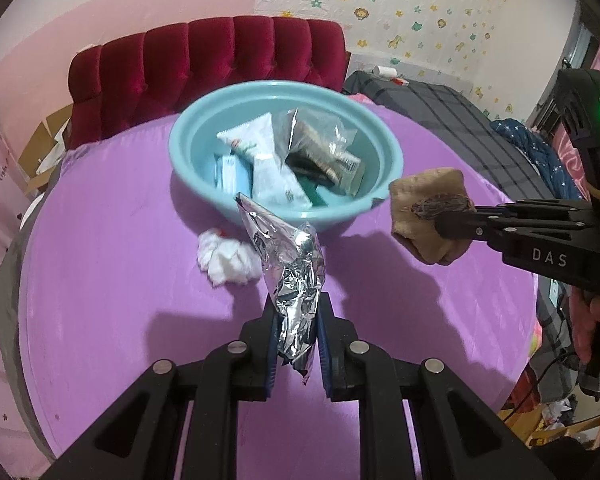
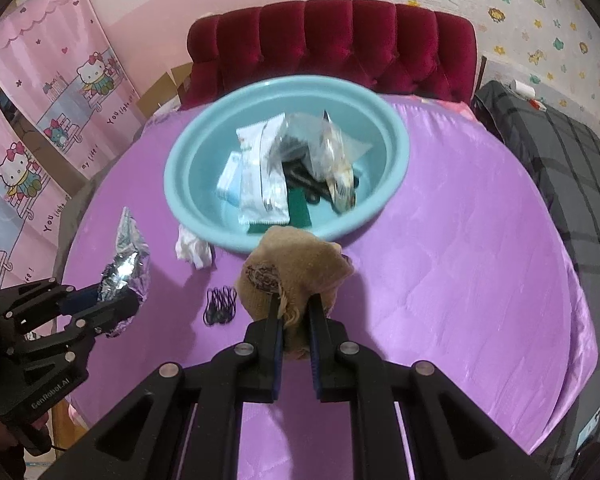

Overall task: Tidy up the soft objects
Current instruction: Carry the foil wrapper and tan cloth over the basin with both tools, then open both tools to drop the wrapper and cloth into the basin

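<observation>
Between my left gripper's (image 1: 298, 334) closed fingers stands a foil bag (image 1: 288, 264). My right gripper (image 2: 294, 320) clamps a tan cloth (image 2: 296, 272), both near the basin (image 2: 188, 200).

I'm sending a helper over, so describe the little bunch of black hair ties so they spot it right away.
Start at the light blue basin on the purple table. Just in front of it lies a crumpled white tissue; nearer than that, the black hair ties lie flat on the cloth, the only thin dark loops there.
</observation>
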